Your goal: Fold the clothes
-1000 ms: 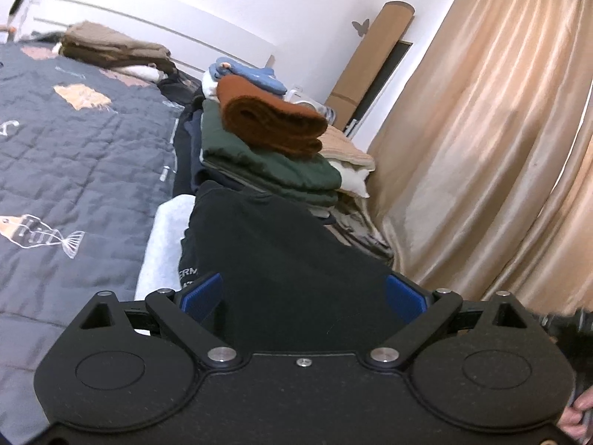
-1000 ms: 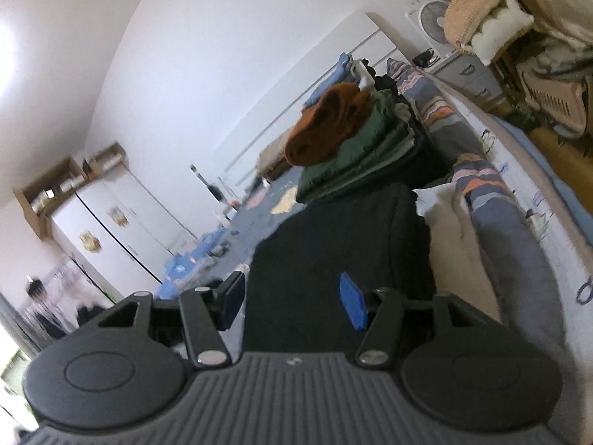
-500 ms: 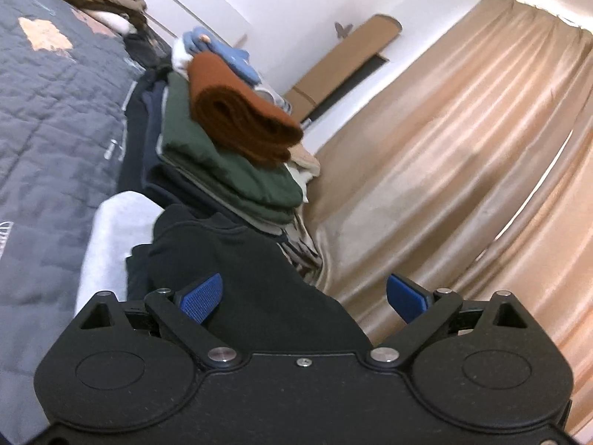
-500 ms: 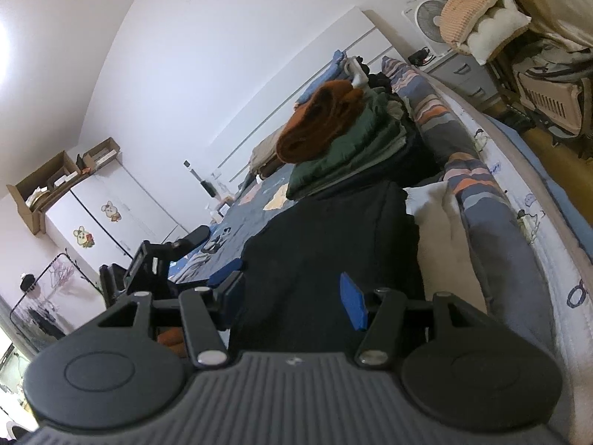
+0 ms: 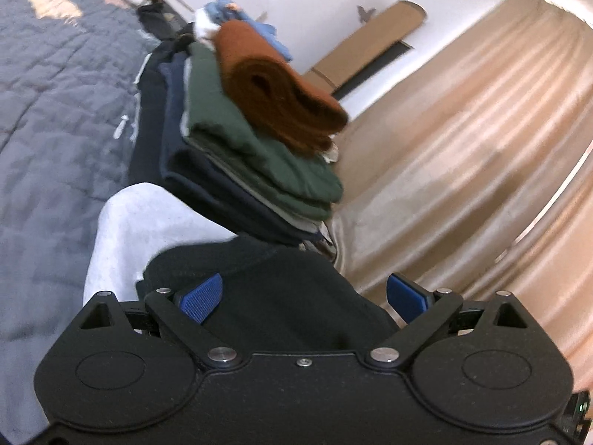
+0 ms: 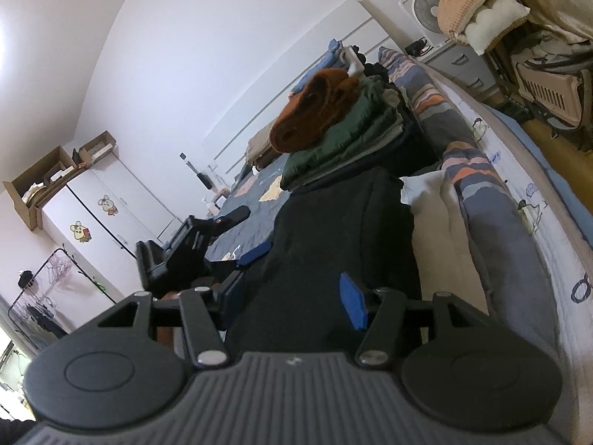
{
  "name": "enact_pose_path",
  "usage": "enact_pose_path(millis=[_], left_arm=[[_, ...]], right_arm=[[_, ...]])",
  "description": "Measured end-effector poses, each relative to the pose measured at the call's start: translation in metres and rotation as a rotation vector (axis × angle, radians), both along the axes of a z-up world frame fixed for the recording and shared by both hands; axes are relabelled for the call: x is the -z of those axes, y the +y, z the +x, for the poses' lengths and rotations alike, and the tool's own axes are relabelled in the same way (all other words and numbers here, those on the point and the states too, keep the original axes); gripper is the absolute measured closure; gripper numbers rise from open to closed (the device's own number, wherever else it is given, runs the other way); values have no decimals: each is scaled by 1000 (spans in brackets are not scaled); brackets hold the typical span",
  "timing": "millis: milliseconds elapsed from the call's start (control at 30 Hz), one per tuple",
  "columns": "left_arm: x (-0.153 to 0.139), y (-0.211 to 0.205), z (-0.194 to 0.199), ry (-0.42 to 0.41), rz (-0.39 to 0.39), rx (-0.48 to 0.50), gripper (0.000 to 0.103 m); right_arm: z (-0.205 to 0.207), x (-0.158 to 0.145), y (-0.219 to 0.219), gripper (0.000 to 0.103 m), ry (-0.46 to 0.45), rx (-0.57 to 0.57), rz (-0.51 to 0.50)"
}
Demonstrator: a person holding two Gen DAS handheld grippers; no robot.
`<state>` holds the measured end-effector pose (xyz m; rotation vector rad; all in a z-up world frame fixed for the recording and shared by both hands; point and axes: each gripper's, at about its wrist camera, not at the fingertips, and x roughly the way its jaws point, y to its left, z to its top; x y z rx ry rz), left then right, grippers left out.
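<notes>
Through the left wrist camera, our left tongs [image 5: 305,298] gaped wide over the folded black cotton garment [image 5: 281,296], just short of the stacked green and rust-brown clothes [image 5: 267,118]. On the right wrist view, our right tongs [image 6: 292,300] stood released too, straddling that garment [image 6: 333,244] on the bed.

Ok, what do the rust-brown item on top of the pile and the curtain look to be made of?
Rust-brown item: thick, matte, fuzzy cloth, probably fleece or knit; its folded layers are plump with soft, rounded edges. Curtain: smooth woven cloth with a satin-like sheen; bright streaks of light run along its long folds. Fibre cannot be told.
</notes>
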<state>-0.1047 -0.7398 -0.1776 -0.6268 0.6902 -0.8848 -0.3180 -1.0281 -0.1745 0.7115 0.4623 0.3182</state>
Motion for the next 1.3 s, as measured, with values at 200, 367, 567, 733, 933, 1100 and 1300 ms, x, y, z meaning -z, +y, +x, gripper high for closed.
enact_pose_path(millis=[200, 367, 567, 733, 933, 1100, 1300], left_arm=[[2, 1, 8, -9, 25, -62, 8], [-10, 19, 3, 3, 15, -123, 8], [-37, 29, -34, -46, 9, -118, 7], [-48, 25, -77, -64, -31, -66, 6], [-44, 21, -117, -51, -31, -21, 6], [-40, 22, -143, -39, -20, -11, 5], [-33, 24, -173, -6, 13, 2, 5]], right_arm=[[0, 1, 0, 47, 5, -2, -3], [-4, -4, -1, 47, -3, 5, -12], [-8, -9, -1, 47, -13, 7, -16], [-16, -11, 5, 47, -5, -31, -10], [-33, -9, 14, 47, 15, -82, 9], [-49, 4, 21, 47, 62, -100, -23], [-66, 25, 16, 47, 83, -112, -59]])
